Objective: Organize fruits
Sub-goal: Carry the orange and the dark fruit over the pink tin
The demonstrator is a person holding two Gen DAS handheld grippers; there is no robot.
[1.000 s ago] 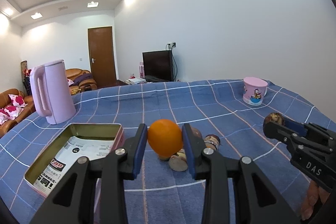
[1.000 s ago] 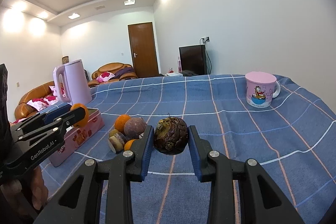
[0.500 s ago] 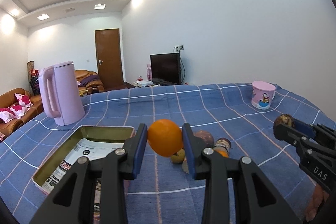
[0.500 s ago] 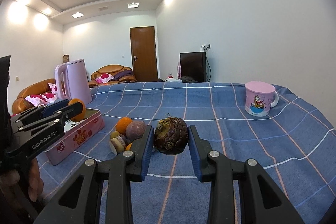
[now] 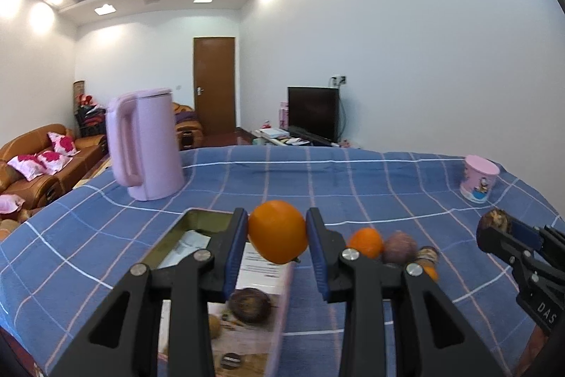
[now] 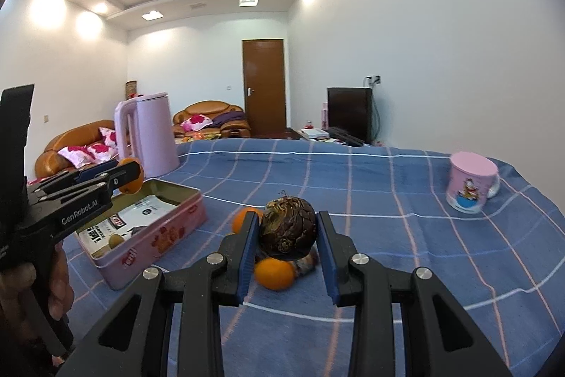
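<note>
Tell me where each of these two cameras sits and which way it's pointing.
Left wrist: on the left claw, looking forward over its orange and the tin; right claw at right edge.
Right wrist: on the right claw, looking forward over its dark fruit; left claw and hand at left.
Shared: kettle, mug, tin.

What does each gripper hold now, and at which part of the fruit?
The left gripper holds an orange by its two opposite sides. The right gripper holds a dark brown wrinkled fruit, also by its sides.

"GenRobot.AI" on left gripper (image 6: 131,178); "DAS" on right gripper (image 5: 489,232)
</note>
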